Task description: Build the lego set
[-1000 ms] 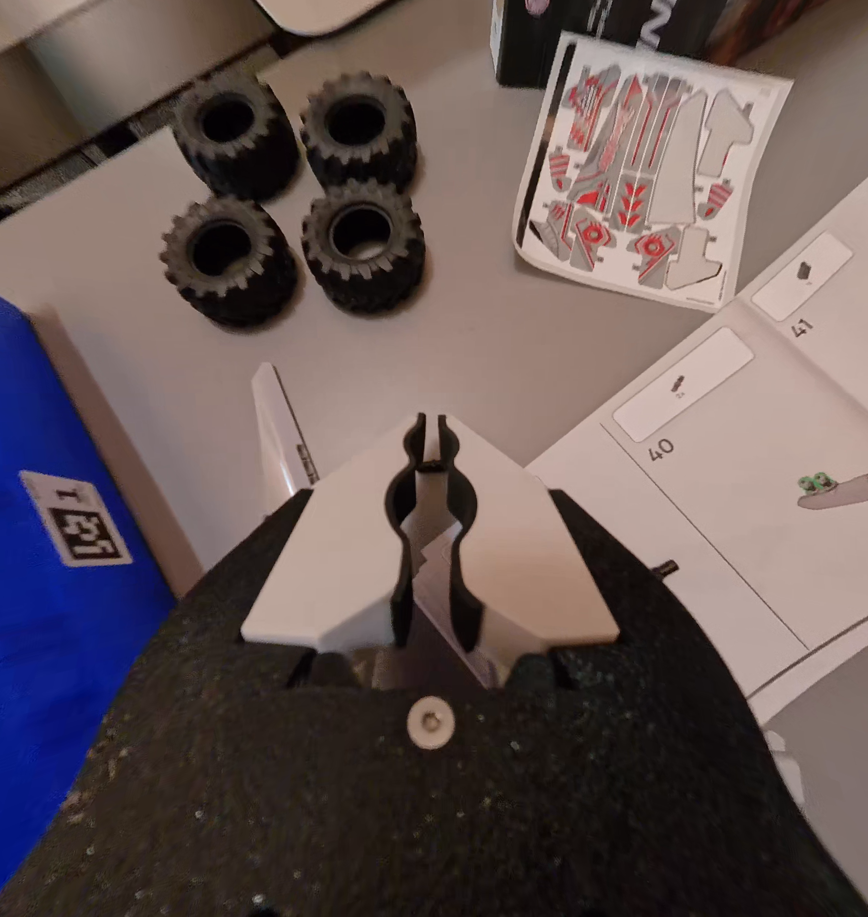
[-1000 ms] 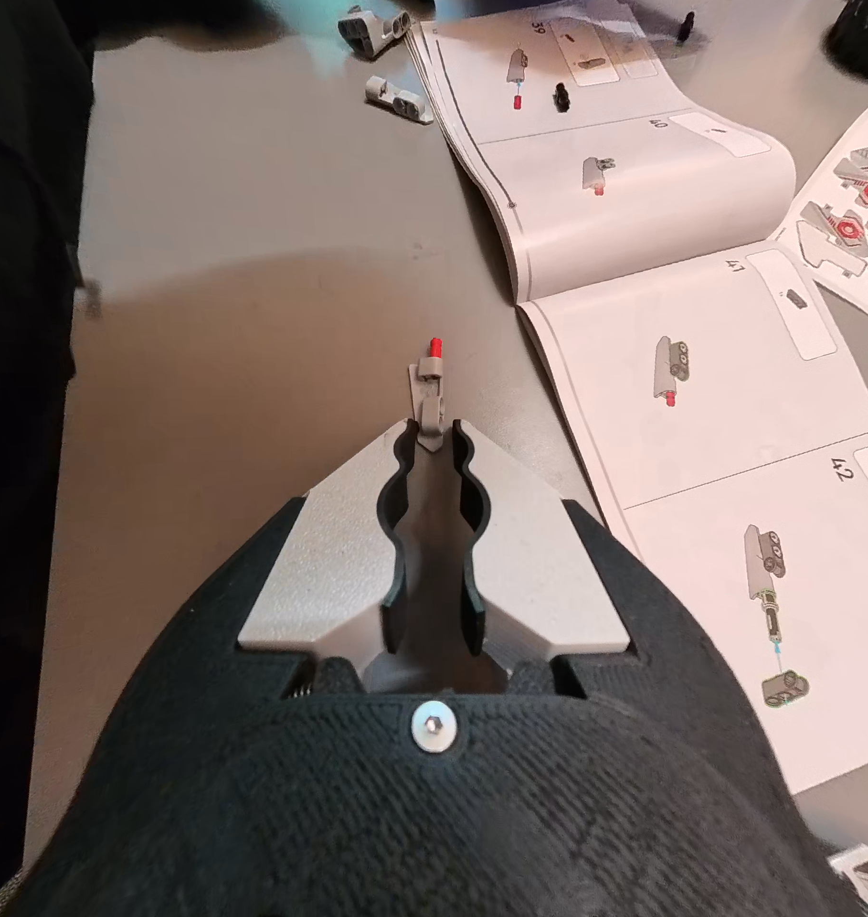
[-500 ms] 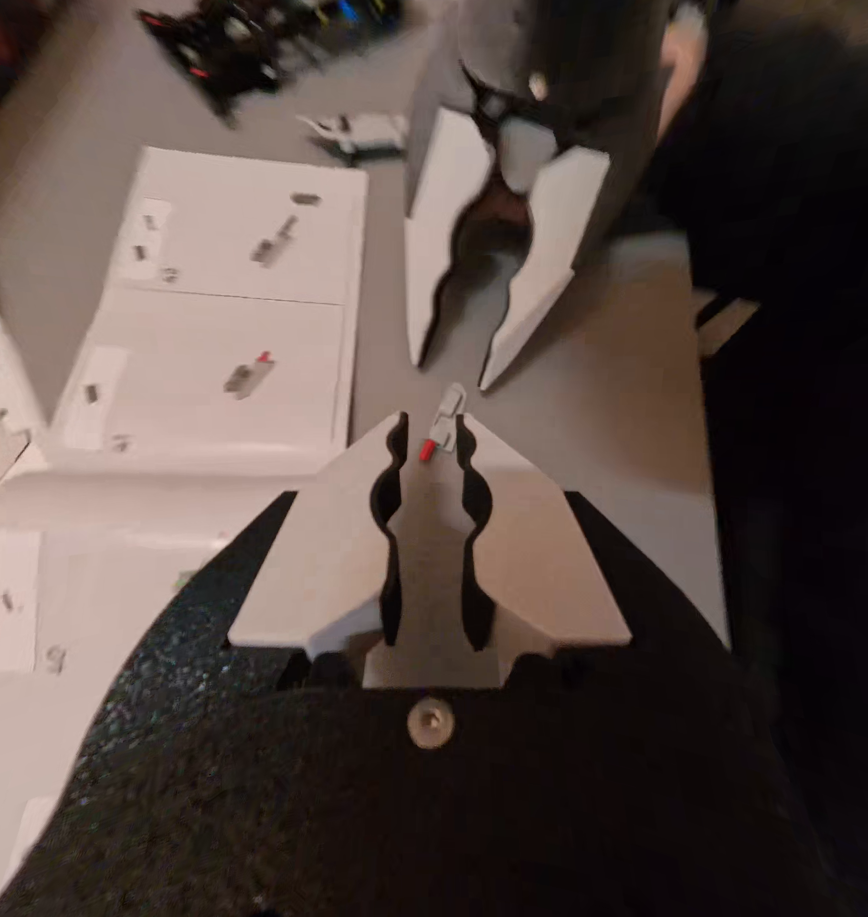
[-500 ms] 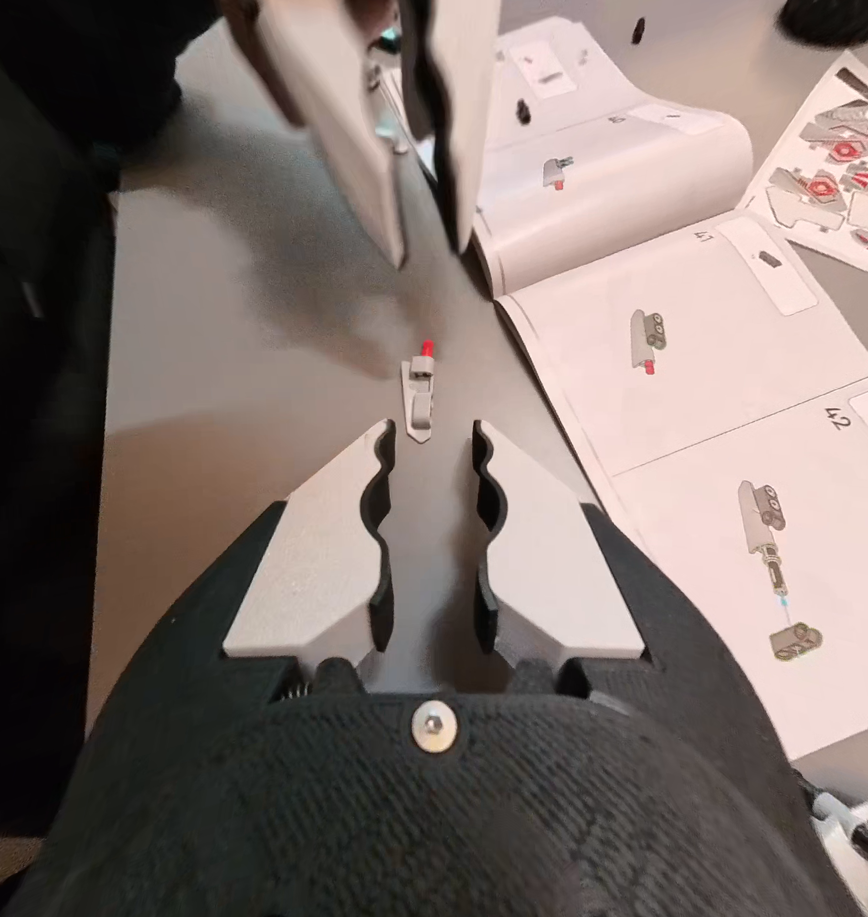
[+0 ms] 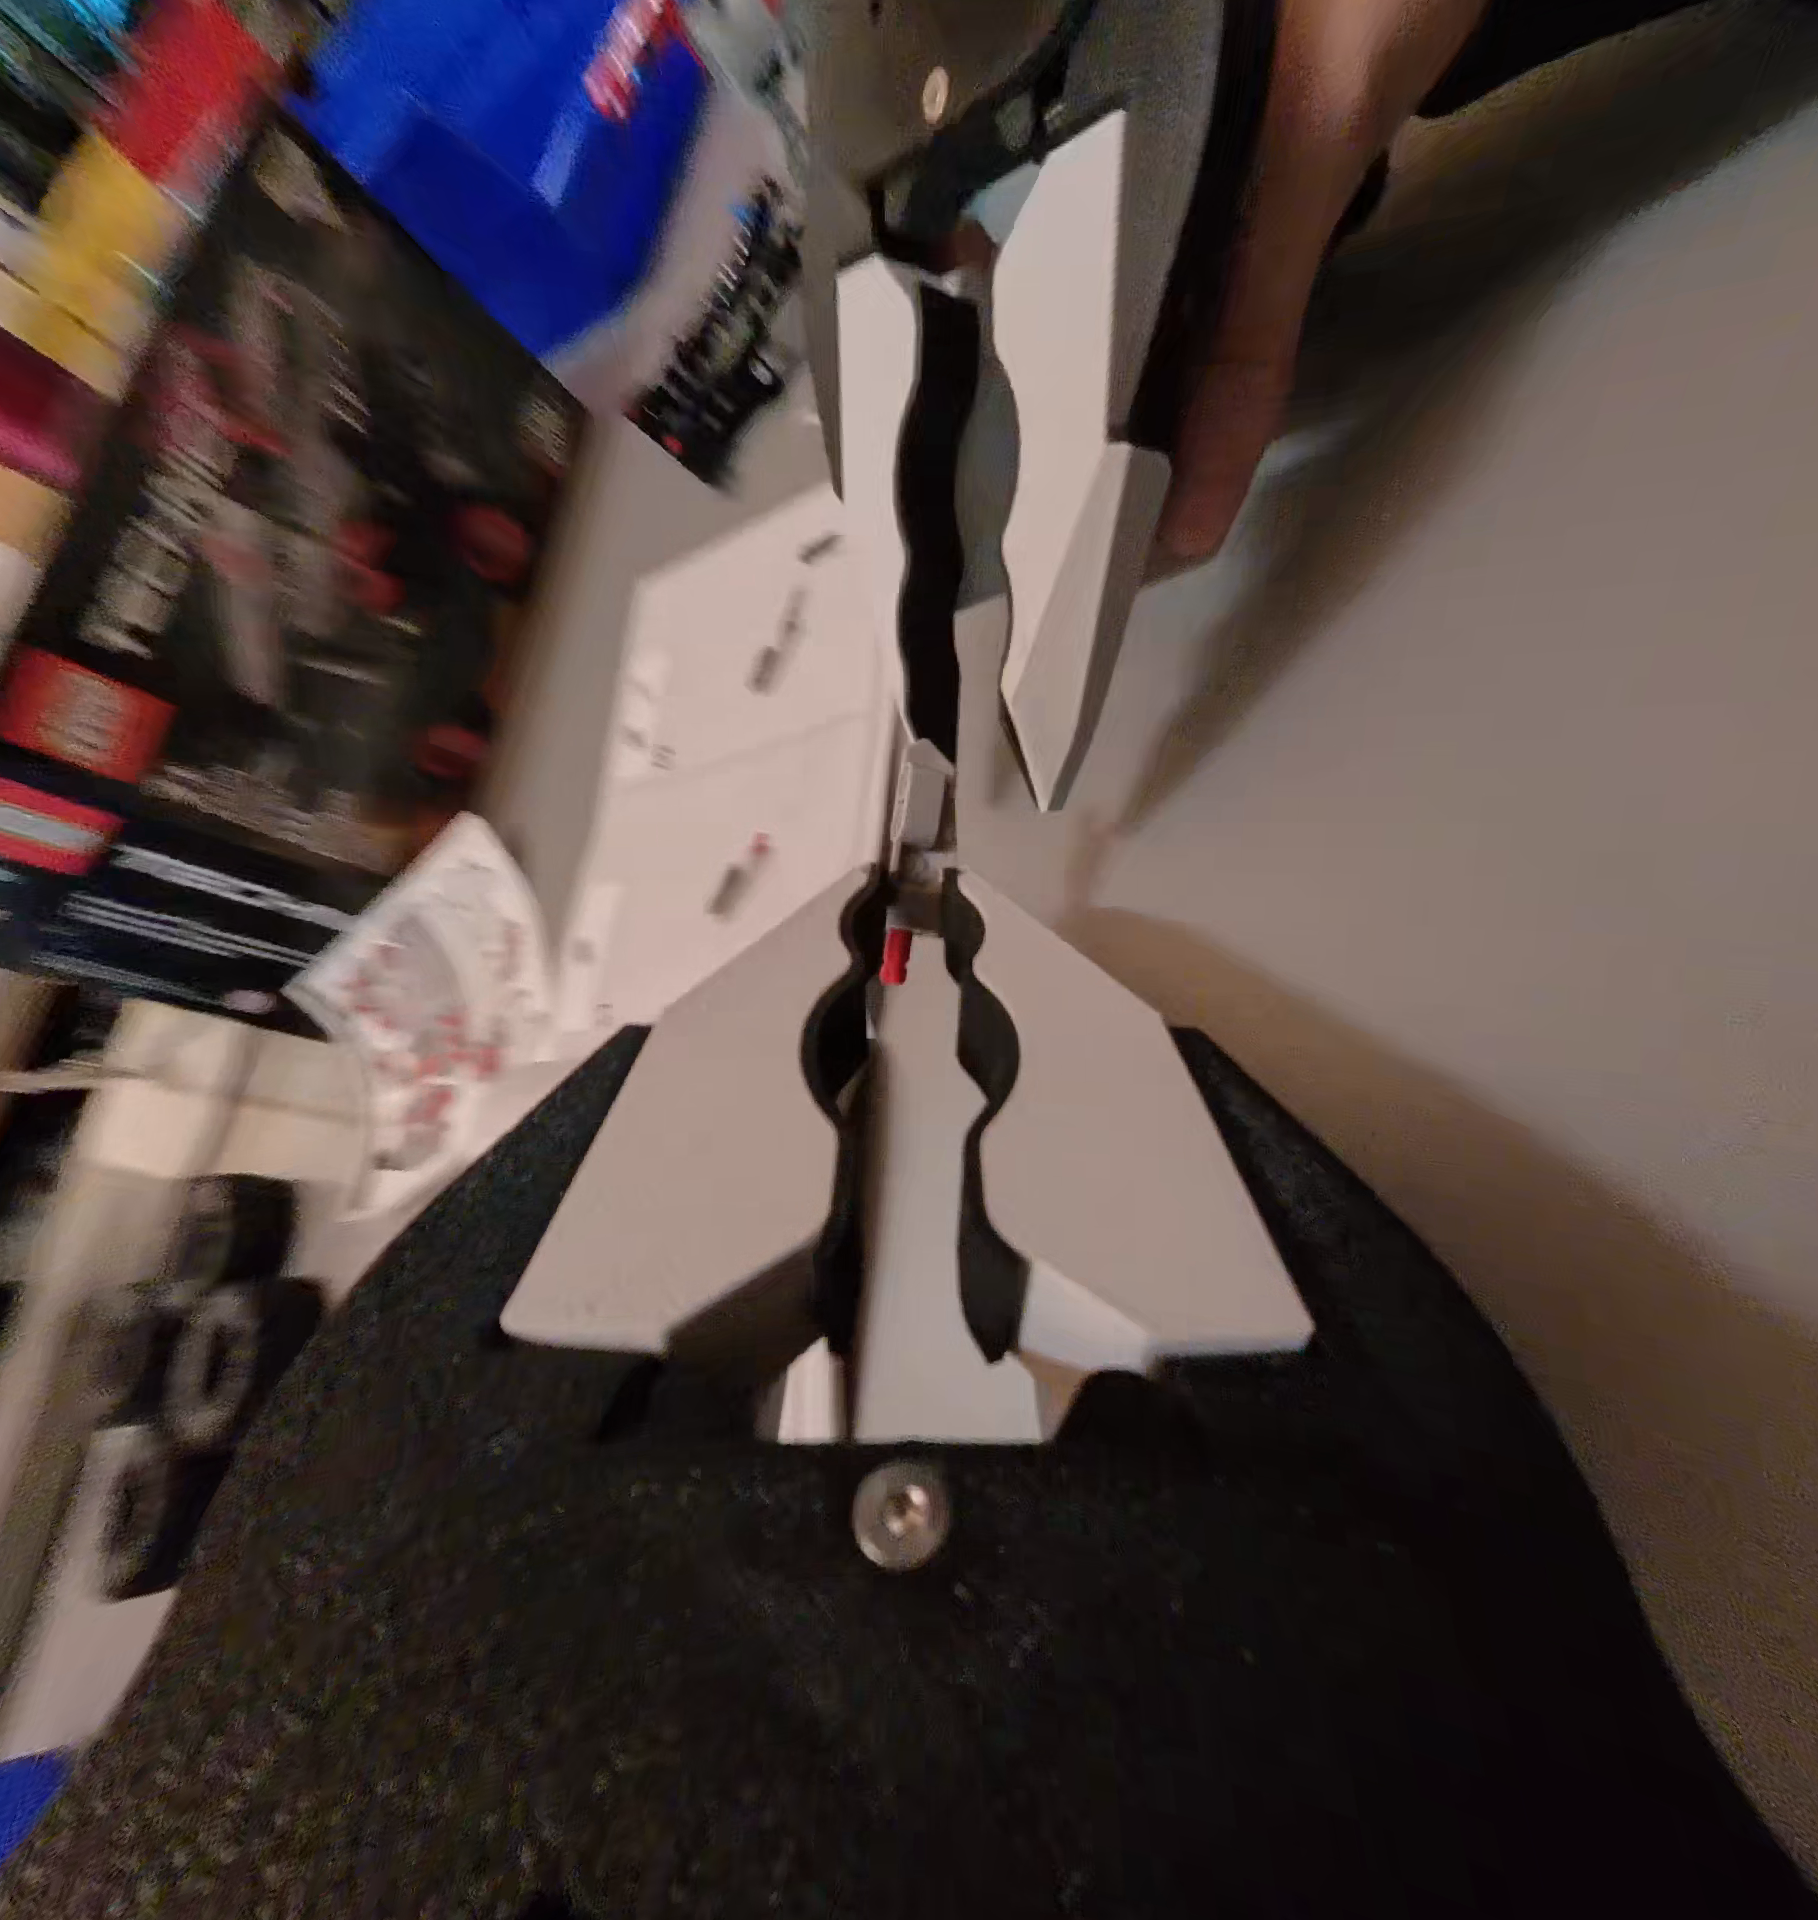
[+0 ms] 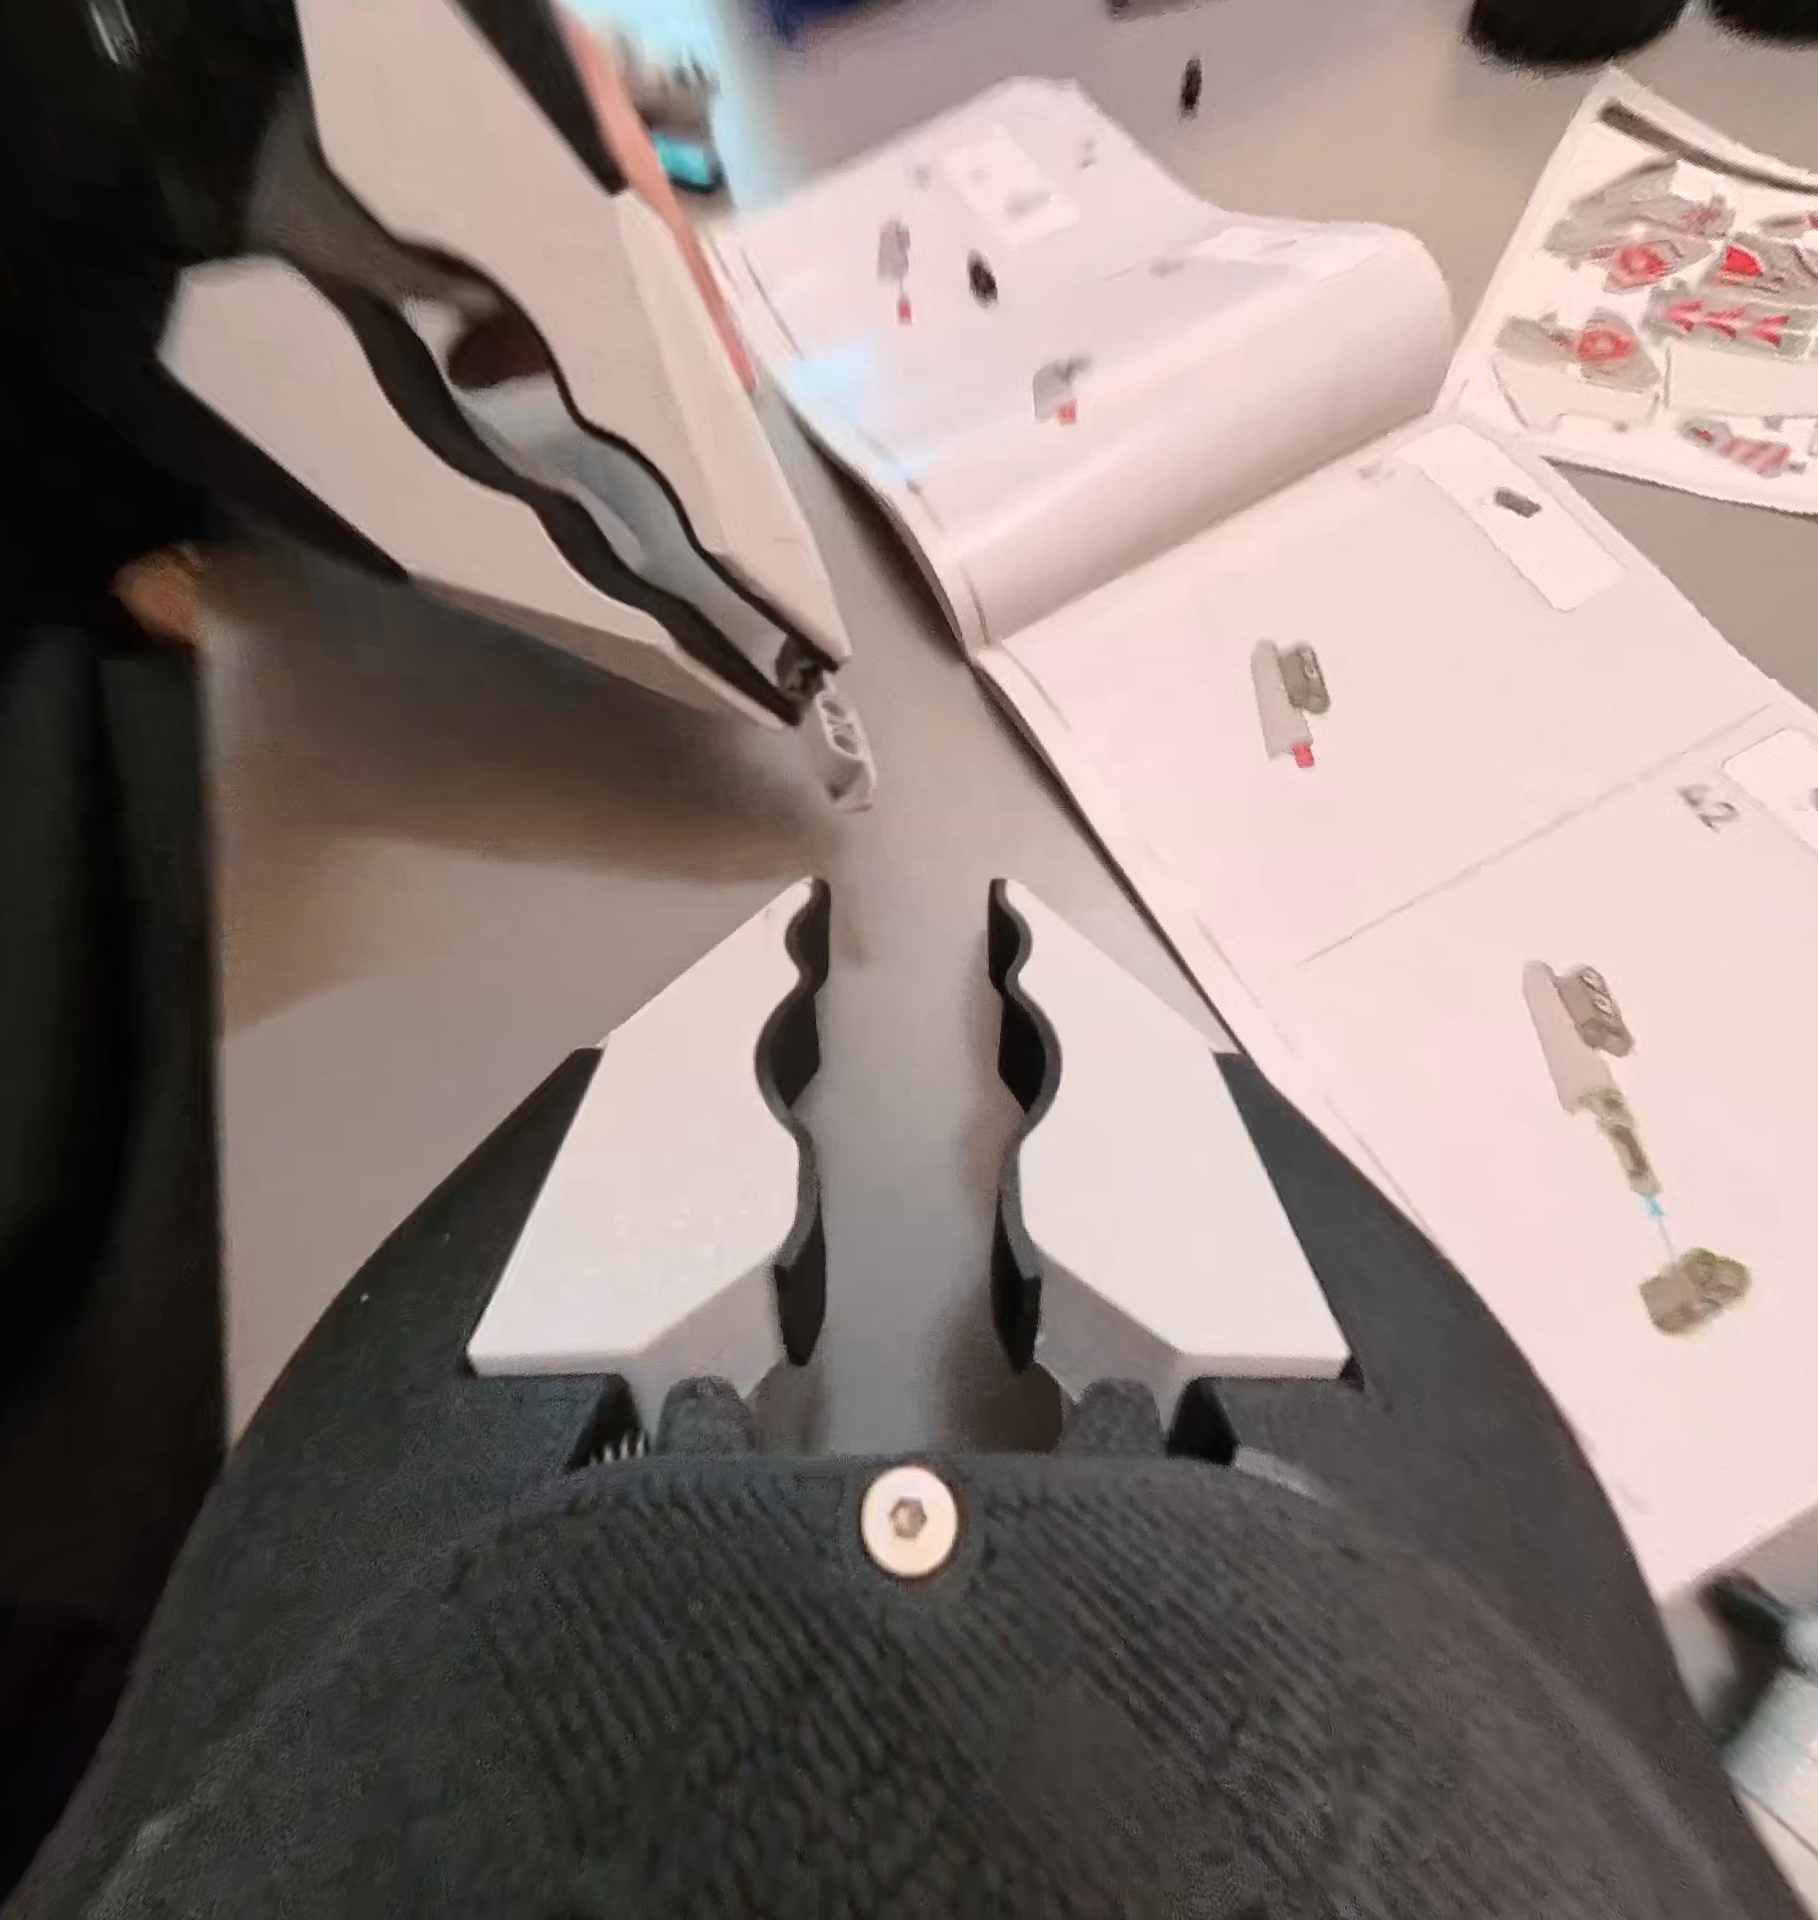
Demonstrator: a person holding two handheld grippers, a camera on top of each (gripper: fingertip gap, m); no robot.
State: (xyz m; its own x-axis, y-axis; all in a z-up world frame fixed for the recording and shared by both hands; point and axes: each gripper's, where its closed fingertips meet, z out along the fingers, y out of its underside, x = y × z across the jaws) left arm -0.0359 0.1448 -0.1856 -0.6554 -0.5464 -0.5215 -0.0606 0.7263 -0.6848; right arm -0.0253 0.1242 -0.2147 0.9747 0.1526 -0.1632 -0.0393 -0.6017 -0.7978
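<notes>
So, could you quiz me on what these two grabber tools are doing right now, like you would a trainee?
1. True or false: the right gripper is shut on a piece.
2. Which tool holds the grey lego piece? A) the left gripper B) the right gripper C) neither, it lies on the table
3. Fill the gap: the pin sticking out of that piece is coloured ___.

Key: 1. False, its jaws stand apart and empty. 2. A, pinched at the fingertips. 3. Red.
</notes>
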